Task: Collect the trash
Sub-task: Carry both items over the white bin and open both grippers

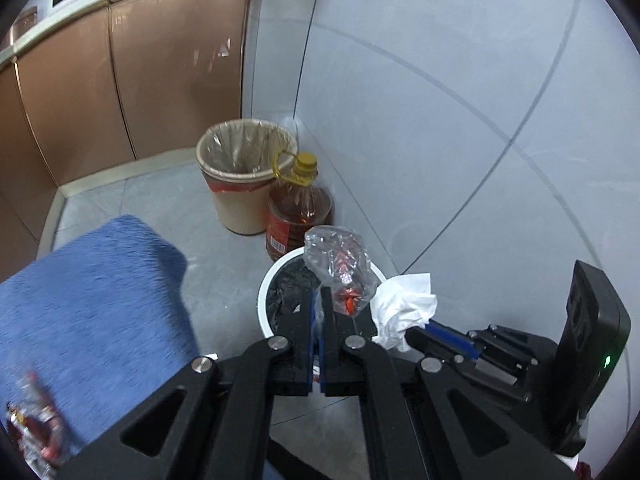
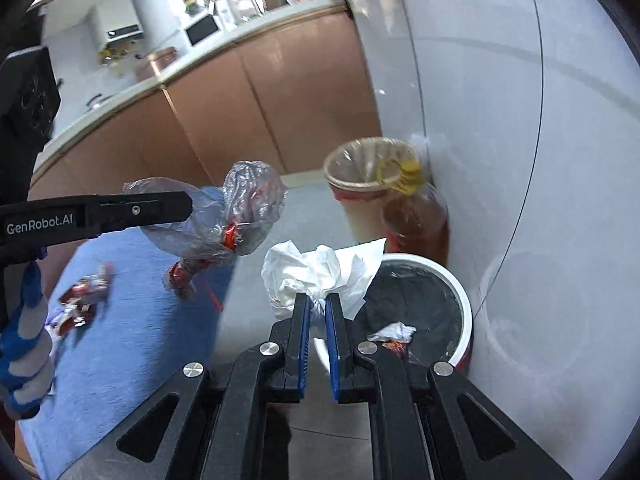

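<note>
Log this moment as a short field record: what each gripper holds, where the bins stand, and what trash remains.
left gripper: shut on a crumpled clear plastic wrapper with red print
right gripper: shut on a crumpled white paper tissue
nearest bin: white-rimmed round bin with black liner, below both loads, against the grey wall; already holds paper scraps
second bin: beige round bin with clear liner, farther back
beside it: amber oil bottle with yellow cap
remaining trash: red-and-silver wrappers on the blue textured mat
</note>
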Demonstrator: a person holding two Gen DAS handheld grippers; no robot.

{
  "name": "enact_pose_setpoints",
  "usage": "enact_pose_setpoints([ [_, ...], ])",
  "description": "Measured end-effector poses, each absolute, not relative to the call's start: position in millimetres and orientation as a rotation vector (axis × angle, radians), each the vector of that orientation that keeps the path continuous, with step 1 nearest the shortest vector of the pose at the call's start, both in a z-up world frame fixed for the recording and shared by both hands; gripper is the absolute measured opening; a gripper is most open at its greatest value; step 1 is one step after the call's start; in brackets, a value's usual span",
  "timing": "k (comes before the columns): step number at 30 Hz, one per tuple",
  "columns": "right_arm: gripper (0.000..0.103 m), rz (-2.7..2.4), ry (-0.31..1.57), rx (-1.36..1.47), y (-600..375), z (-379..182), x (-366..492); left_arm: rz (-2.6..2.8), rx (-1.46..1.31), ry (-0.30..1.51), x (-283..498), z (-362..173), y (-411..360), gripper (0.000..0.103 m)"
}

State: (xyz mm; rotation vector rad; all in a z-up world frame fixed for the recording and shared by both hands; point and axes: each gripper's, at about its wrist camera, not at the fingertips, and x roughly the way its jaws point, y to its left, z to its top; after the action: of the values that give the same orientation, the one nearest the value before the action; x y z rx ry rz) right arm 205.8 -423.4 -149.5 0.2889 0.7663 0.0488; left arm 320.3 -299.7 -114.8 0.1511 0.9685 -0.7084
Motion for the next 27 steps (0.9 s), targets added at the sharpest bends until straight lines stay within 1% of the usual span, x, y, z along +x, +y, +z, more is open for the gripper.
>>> enact_pose_setpoints([
  [6,0.008,0.006,0.828,0.295,-440,-187,230,-0.694,0.142,1.024,345,-149,-326,0.001],
  [15,0.009,-0.04,0.889,0.302,-456,-220,247,-0.653,0.13,1.101,368,-189,-348,0.001],
  [21,0.009,-0.061,0.915,0.291,-460,-234,258,-0.644,0.118,1.119,376,-201,-357,0.001],
  [22,0.01,-0.063,0.919,0.29,-460,-236,259,-0.639,0.115,1.12,377,-202,-358,0.003],
  [27,0.012,-0.08,0.924,0.287,-461,-240,260,-0.653,0.095,1.14,379,-209,-364,0.004],
])
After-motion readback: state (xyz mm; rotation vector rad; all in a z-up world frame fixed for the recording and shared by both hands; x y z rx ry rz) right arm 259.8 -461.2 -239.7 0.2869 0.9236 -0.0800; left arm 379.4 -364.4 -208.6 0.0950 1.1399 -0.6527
